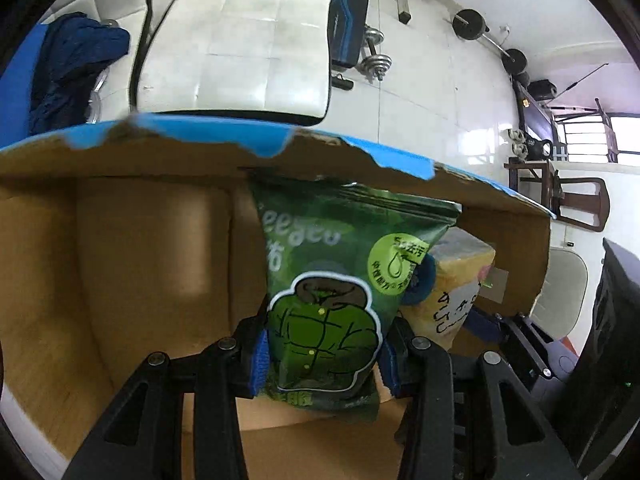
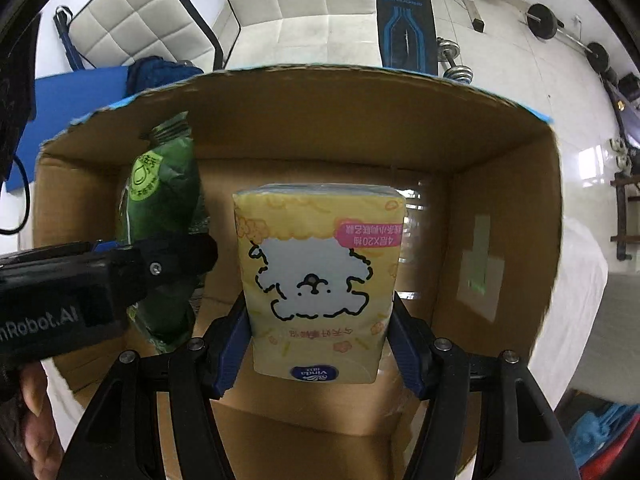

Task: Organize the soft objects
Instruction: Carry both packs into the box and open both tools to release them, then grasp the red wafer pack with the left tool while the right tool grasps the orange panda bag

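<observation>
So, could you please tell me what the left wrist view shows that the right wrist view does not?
Only the left wrist view shows the green pouch's front, with its padded-jacket drawing, held in the left gripper. Only the right wrist view shows the yellow tissue pack's dog face, held in the right gripper, and the taped patch on the box wall. Both show the cardboard box, both packs, and the dumbbells.

The yellow tissue pack point(image 2: 320, 280) says "Vinda" and "4层X20抽", printed upside down. The green pouch point(image 1: 324, 296) shows "eegeo", partly cut off. The left tongs point(image 2: 176, 258) body reads "nRobot.AI".
</observation>
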Demonstrator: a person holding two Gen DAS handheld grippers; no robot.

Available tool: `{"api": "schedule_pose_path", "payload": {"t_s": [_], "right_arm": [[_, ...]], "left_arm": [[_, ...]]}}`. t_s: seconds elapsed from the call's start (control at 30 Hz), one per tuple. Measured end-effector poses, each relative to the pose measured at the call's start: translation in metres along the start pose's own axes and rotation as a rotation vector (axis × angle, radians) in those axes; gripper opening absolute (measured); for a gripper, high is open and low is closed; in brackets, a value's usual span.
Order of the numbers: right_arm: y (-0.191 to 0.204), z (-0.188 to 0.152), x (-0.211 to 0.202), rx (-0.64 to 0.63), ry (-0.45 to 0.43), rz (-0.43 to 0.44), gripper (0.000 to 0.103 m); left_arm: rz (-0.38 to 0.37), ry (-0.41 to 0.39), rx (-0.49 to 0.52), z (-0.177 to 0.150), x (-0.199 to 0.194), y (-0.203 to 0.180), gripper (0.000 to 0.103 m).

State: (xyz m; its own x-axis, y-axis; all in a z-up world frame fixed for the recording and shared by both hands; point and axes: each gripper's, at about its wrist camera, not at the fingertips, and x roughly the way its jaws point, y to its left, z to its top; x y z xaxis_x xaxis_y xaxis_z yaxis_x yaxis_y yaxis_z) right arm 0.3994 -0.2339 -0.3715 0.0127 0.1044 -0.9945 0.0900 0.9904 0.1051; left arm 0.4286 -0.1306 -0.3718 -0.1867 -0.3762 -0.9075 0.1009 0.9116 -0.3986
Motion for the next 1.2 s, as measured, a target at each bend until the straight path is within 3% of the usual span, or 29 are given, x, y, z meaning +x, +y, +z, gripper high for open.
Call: {"api": "schedule_pose_path", "payload": {"t_s": [0.17, 0.23, 0.4, 0.5, 0.57, 0.67, 0.8, 1.2], "right_arm": [[-0.003, 0.008, 0.011, 0.006, 0.029, 0.008, 0.07], [-0.002, 0.007, 0.009, -0.006, 0.029, 0.013, 0.072], [0.005, 0.002, -0.004, -0.016, 0.018, -0.001, 0.078], [0.009, -0.007, -0.016, -0.021, -0.001, -0.036, 0.087], [0.012, -0.019, -0.024, -0.018, -0.001, -0.052, 0.087], [0.016, -0.031, -0.03, -0.018, -0.002, -0.054, 0.087], [0.023, -0.048, -0.037, 0.006, -0.029, -0.041, 0.103], [0.039, -0.124, -0.097, 0.088, -0.269, -0.096, 0.103]], "left_arm": [[0.035, 0.026, -0.012, 0.005, 0.009, -0.005, 0.047], [0.055, 0.009, 0.003, 0.003, 0.005, -0.009, 0.06], [0.111, -0.04, 0.049, -0.009, -0.016, -0.018, 0.072], [0.121, -0.071, 0.05, -0.02, -0.03, -0.016, 0.083], [0.152, -0.103, 0.051, -0.031, -0.043, -0.016, 0.084], [0.204, -0.144, 0.069, -0.05, -0.056, -0.015, 0.101], [0.246, -0.2, 0.088, -0.075, -0.073, -0.01, 0.102], [0.296, -0.402, 0.166, -0.153, -0.136, -0.008, 0.102]]}}
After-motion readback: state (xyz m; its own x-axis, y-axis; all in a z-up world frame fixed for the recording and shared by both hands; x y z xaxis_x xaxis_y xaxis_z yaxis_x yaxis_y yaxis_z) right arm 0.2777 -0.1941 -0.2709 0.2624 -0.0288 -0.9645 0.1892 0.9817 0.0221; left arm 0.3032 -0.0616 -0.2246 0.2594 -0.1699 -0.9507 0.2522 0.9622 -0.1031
